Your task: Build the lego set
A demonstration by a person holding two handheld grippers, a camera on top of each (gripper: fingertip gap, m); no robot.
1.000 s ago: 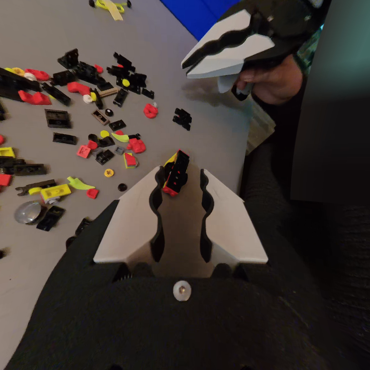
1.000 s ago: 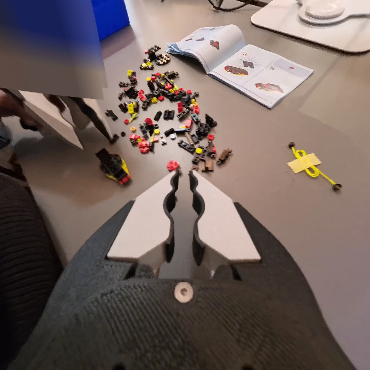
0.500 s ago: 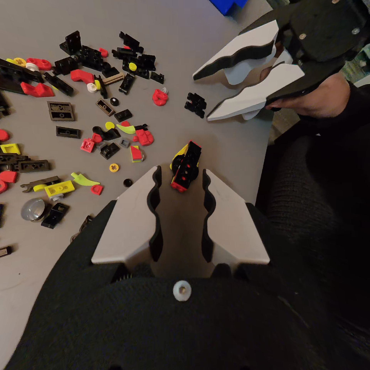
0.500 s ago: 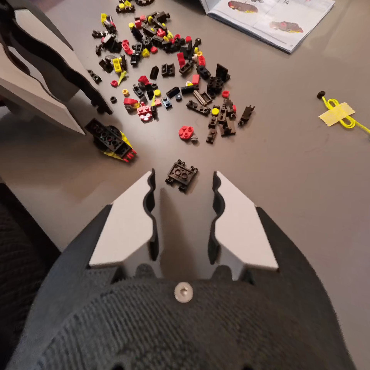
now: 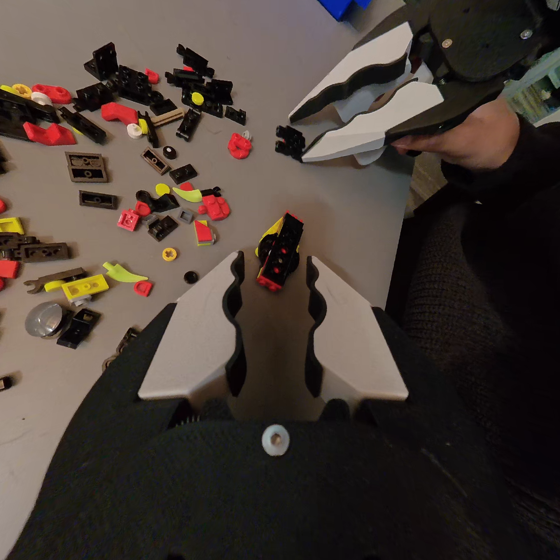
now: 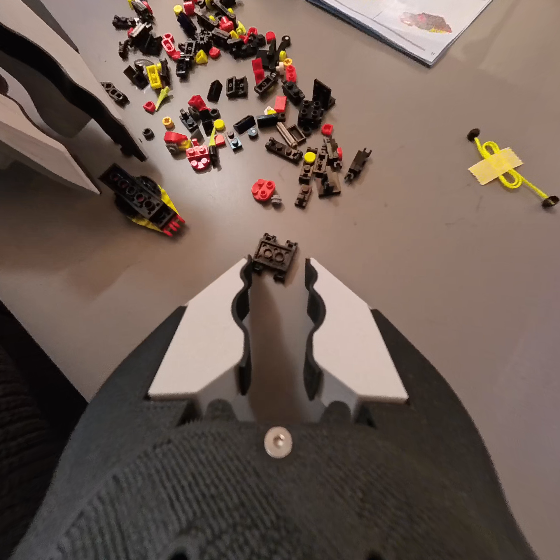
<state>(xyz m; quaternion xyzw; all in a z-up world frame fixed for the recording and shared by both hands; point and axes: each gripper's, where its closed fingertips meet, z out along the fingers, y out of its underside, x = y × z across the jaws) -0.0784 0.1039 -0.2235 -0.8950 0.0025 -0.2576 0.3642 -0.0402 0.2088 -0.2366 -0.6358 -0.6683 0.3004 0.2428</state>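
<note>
Both claws stand apart with nothing clamped. Between the white, wavy-edged fingers of the left gripper [image 5: 275, 257] lies a small toy build [image 5: 280, 251] of black, red and yellow bricks; gaps show on both sides, so neither black pad presses it. Its long axis runs roughly along the fingers, tilted a little right, red studded end toward the camera. The right wrist view shows the same build [image 6: 142, 197] from the side — black underside with round holes, yellow wedge beneath, red prongs pointing away from the left gripper [image 6: 121, 169]. That view alone shows the open booklet [image 6: 403, 27] at the top and a yellow cord [image 6: 503, 169] taped down with black ends, well apart to the right. At the right gripper [image 6: 275, 262] a flat black plate [image 6: 274, 254] with two round holes and small clips lies on the grey table [image 6: 394, 272]; the left fingertip is touching or just beside one corner, the right one clear of it. The left wrist view shows that plate [image 5: 289, 142] at the tips of the right gripper [image 5: 298, 142], held by a hand [image 5: 460, 142] in a dark sleeve, and a blue box [image 5: 342, 7] at the table's far edge. Loose bricks [image 5: 127, 169] — glossy black, red, yellow — scatter across the matte table in both views.
</note>
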